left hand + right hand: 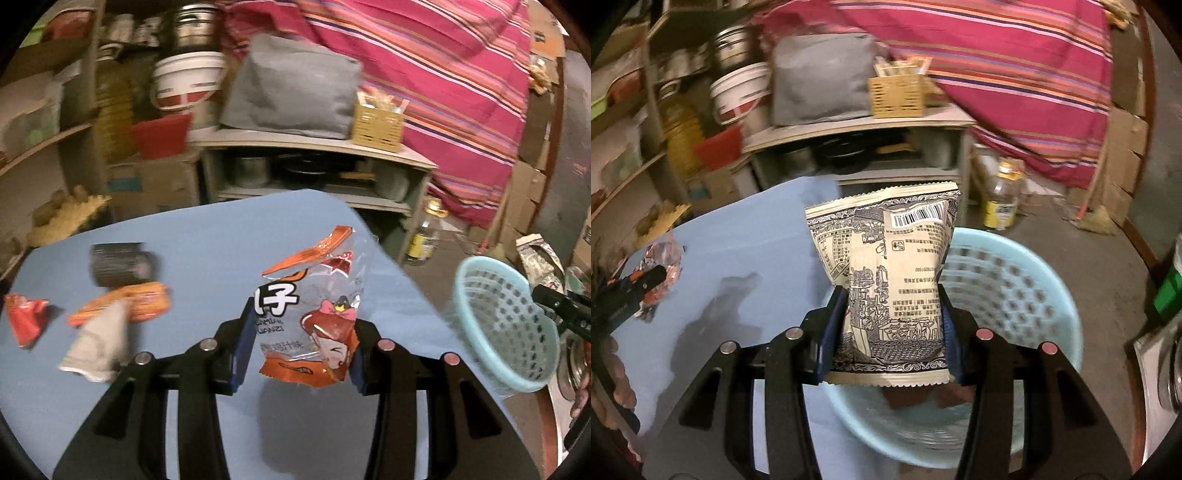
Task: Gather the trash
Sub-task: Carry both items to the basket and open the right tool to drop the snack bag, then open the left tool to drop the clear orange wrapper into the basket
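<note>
Gripping wrappers, left fingers over table, right fingers above basket rim

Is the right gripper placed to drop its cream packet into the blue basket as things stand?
Probably yes. The right gripper holds the cream packet right above the blue basket, whose open mouth faces up with nothing between them; it already holds something dark.

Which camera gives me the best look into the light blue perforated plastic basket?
The right wrist view: the light blue perforated plastic basket fills the frame below the cream printed snack bag, its inside visible. The left wrist view shows it only sideways at the right edge.
</note>
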`<state>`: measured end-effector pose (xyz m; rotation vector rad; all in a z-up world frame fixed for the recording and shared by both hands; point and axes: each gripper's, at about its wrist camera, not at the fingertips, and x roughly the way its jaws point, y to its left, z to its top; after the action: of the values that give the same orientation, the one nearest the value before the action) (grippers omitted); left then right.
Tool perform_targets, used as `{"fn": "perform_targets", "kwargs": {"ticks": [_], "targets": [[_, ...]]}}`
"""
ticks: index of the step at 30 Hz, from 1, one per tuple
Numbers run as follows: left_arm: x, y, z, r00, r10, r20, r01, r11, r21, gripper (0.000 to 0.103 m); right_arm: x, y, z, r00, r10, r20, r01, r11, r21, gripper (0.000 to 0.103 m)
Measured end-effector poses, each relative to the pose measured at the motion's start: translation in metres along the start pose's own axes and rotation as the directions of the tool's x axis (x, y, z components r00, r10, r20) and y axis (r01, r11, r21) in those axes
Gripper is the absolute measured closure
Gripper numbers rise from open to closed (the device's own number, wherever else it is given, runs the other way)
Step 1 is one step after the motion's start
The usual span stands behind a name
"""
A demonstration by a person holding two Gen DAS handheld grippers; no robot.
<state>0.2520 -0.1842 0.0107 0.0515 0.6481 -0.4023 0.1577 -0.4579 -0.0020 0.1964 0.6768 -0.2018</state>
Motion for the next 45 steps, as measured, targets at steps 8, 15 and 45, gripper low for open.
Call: {"fn": "perform_targets", "kwargs": {"ticks": [8, 15, 45], "targets": [[0.008, -0.075, 0.005, 0.996, -0.085, 0.004, 0.084, 0.993, 0.081, 0.060, 0.007, -0.049, -0.012, 0.998, -0.035, -0.046, 0.038, 0.998, 0.054, 0.053], [0.025, -0.119, 0.011, 0.990, -0.136, -0.021, 0.137, 0.987, 0.085, 0.060, 0.019, -0.068, -0.011, 0.997, -0.030, -0.071, 0.038, 0.993, 0.108, 0.033], [0.066, -0.182, 0.002, 0.968, -0.224, -0.116, 0.239, 0.961, 0.140, 0.017, -0.022, -0.105, -0.005, 0.983, -0.181, 0.034, 0.172, 0.967, 0.191, 0.009]]}}
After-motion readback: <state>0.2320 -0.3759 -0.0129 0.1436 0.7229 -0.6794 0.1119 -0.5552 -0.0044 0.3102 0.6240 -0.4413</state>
